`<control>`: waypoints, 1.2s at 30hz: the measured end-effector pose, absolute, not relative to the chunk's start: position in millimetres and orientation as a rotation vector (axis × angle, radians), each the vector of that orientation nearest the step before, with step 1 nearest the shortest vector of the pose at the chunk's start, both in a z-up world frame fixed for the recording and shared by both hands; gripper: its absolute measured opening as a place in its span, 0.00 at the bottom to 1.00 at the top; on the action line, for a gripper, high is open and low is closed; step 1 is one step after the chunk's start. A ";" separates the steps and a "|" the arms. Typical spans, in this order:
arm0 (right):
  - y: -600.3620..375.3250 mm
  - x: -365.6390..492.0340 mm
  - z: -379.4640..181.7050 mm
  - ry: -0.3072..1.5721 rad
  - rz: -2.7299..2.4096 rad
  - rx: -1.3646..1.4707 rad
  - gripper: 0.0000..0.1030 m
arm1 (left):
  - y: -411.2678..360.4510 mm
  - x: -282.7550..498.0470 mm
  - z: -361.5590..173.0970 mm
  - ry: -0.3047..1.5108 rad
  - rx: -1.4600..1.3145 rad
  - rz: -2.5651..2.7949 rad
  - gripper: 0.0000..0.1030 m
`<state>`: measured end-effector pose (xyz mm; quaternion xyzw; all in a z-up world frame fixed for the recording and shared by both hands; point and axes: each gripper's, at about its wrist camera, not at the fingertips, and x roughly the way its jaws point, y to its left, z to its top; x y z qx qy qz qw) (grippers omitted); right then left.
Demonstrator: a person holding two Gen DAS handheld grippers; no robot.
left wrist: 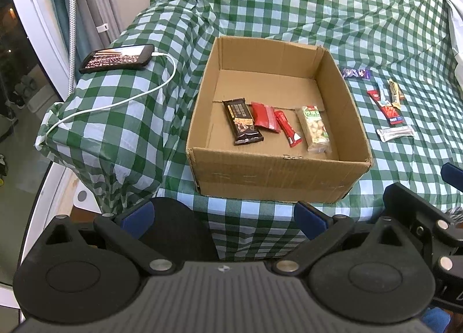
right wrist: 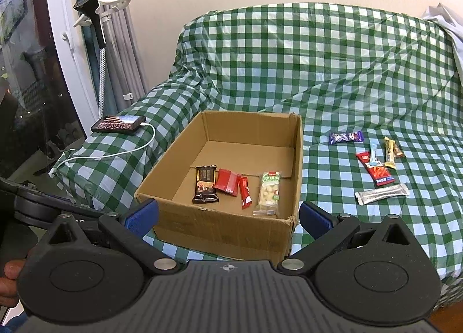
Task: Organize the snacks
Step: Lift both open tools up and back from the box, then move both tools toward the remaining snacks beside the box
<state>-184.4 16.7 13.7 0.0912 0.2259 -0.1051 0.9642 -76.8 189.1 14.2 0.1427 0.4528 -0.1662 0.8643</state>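
Ahead of both tongs sits the cardboard box (right wrist: 220,217) with four snacks lined up inside: dark chocolate bar (right wrist: 206,184), red pouch (right wrist: 228,181), red stick (right wrist: 244,192), nut bar (right wrist: 269,191). I've got left gripper (left wrist: 228,217) and right gripper (right wrist: 228,217) both wide, holding nothing, hanging short of the box's near wall. Forward-right of the right gripper, five loose on the checked cloth (right wrist: 332,72). My read: mid-task, between picks. Next: reach right tongs to the silver sachet (right wrist: 381,194), nearest one, pinch across its narrow width.
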 end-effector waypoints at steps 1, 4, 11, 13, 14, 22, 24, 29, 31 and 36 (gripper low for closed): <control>15.6 -183.3 13.2 0.460 -0.213 0.187 0.99 | 188.2 -76.1 13.3 0.951 0.302 -0.348 1.00; 11.5 -180.5 10.0 0.470 -0.213 0.199 0.99 | 184.8 -73.7 10.4 0.959 0.311 -0.346 1.00; 0.5 -174.8 1.6 0.489 -0.220 0.235 0.99 | 173.9 -67.4 4.3 0.979 0.333 -0.341 1.00; -3.0 -173.5 -0.5 0.491 -0.224 0.246 0.99 | 170.3 -65.3 3.7 0.981 0.339 -0.340 1.00; -5.2 -172.8 -1.6 0.493 -0.227 0.252 0.99 | 168.6 -64.4 3.5 0.983 0.341 -0.340 1.00; -19.8 -169.6 -7.9 0.500 -0.241 0.287 0.99 | 152.9 -57.7 2.0 0.991 0.360 -0.346 1.00; -24.2 -168.9 -9.2 0.500 -0.246 0.297 0.99 | 150.0 -55.5 2.1 0.990 0.367 -0.345 1.00; -38.2 -168.5 -11.6 0.492 -0.275 0.330 0.99 | 142.0 -46.5 3.2 0.988 0.371 -0.337 1.00; -47.7 -168.9 -12.2 0.485 -0.299 0.345 0.99 | 137.1 -42.6 4.6 0.985 0.374 -0.339 1.00; -83.3 -172.1 -19.9 0.456 -0.408 0.405 0.99 | 118.4 -36.0 7.3 0.972 0.401 -0.353 1.00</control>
